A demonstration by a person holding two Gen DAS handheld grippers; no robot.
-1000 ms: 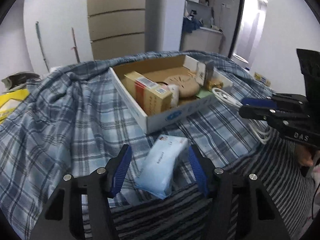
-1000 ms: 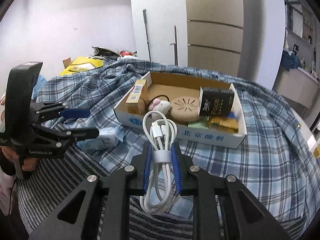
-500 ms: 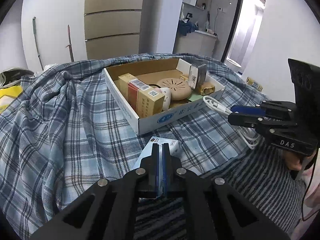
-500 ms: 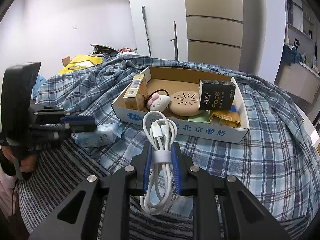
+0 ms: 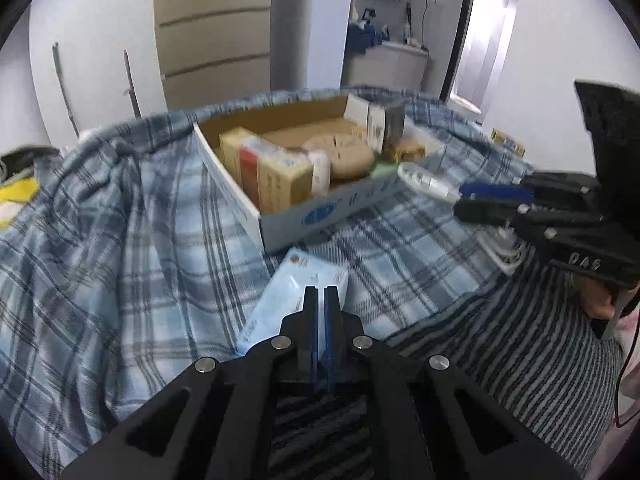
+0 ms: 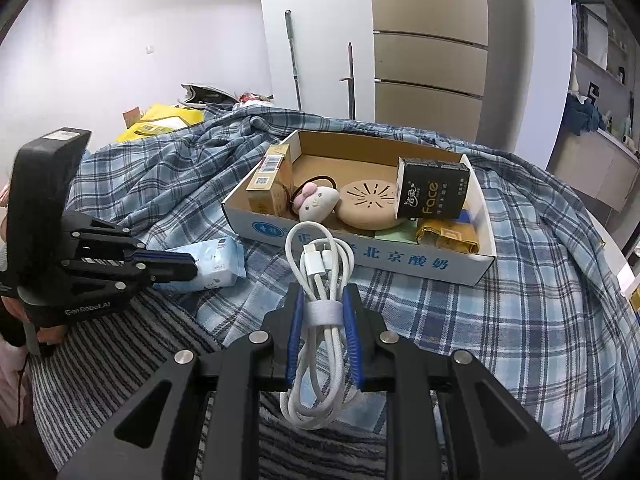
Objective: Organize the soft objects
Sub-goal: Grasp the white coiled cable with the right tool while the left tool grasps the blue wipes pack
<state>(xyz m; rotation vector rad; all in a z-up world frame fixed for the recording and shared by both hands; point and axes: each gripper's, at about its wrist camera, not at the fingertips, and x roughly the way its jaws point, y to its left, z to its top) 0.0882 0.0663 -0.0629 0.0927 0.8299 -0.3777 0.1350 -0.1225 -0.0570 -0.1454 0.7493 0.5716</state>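
A light blue tissue pack (image 5: 296,292) lies on the plaid blanket in front of the cardboard box (image 5: 340,216). My left gripper (image 5: 321,292) is shut with its tips pinched together on the pack's top. The pack spreads out on both sides below the tips. In the right wrist view the same gripper (image 6: 194,266) sits over the pack (image 6: 220,260). My right gripper (image 6: 322,300) is shut on a coiled white cable (image 6: 320,264), held above the blanket just short of the box (image 6: 360,258). From the left wrist view it (image 5: 460,200) hangs to the right with the cable (image 5: 424,180).
The box holds a yellow carton (image 6: 268,184), a plush toy (image 6: 316,202), a round beige pad (image 6: 368,204), a black "Face" pack (image 6: 432,188) and a gold packet (image 6: 448,236). A striped cloth (image 6: 120,360) covers the near side. A wardrobe and wall stand behind the bed.
The left jaws stood wide around the tissue pack, then closed fully on top of it. The right gripper and its cable have kept still.
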